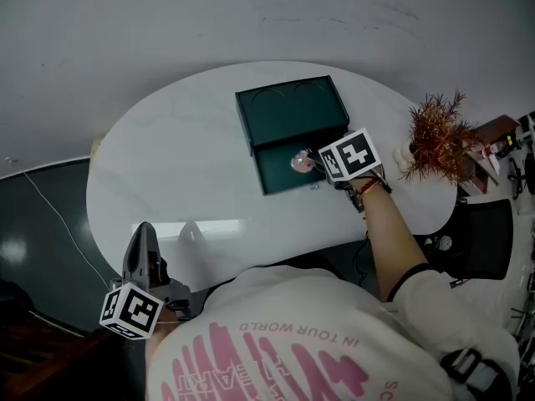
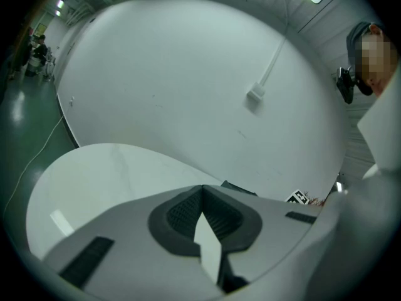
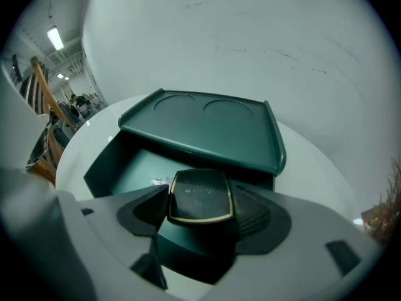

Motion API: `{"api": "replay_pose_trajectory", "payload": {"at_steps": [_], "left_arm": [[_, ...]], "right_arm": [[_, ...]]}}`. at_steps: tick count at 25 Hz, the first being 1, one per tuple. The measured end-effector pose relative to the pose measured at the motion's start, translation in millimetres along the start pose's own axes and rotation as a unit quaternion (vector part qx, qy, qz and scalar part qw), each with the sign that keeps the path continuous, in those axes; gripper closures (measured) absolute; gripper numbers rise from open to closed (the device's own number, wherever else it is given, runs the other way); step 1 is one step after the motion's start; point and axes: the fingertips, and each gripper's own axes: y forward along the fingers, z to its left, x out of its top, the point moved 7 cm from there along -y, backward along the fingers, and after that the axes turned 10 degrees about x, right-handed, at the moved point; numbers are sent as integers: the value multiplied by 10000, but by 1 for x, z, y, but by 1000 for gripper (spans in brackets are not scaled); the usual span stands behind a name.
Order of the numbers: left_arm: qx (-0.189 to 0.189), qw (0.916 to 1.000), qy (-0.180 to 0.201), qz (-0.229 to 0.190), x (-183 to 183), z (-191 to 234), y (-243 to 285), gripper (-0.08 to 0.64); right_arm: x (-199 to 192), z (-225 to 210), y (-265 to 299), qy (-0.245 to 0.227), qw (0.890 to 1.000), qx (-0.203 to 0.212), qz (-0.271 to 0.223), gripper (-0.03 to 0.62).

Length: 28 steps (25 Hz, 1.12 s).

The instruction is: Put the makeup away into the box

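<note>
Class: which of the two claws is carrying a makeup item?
The right claw, above the open drawer of the green box: a dark gold-rimmed compact sits clamped between its jaws. The left claw is shut with nothing in it.

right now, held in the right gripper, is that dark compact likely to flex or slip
Probably stiff: the compact keeps its flat, gold-edged shape between the right gripper pads. Its glossy lid looks smooth, so it may slip. Being flat, it is unlikely to roll in the drawer.

Dark green rectangular box (image 1: pixel 292 111) sat against plain white oval tabletop (image 1: pixel 167 165). Square glossy black compact (image 3: pixel 199 196) had thin gold rim. Spiky dried plant (image 1: pixel 439 136) was rust-brown. My cream shirt (image 1: pixel 292 341) had pink lettering.
</note>
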Motion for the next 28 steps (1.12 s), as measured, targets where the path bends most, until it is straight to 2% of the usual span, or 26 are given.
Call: {"api": "replay_pose_trajectory", "payload": {"at_steps": [9,16,28], "left_arm": [[79,9999,-57,-110,3,5,-7,558],[112,9998,-117,-135,3,8,-11,558],[67,9998,-131,-148,4,5,-10,558]], "right_arm": [[7,3,14,113,9997,198,98,262],[8,6,20,56,9988,253,418,262],[7,6,18,-44,9993,188,312,259]]}}
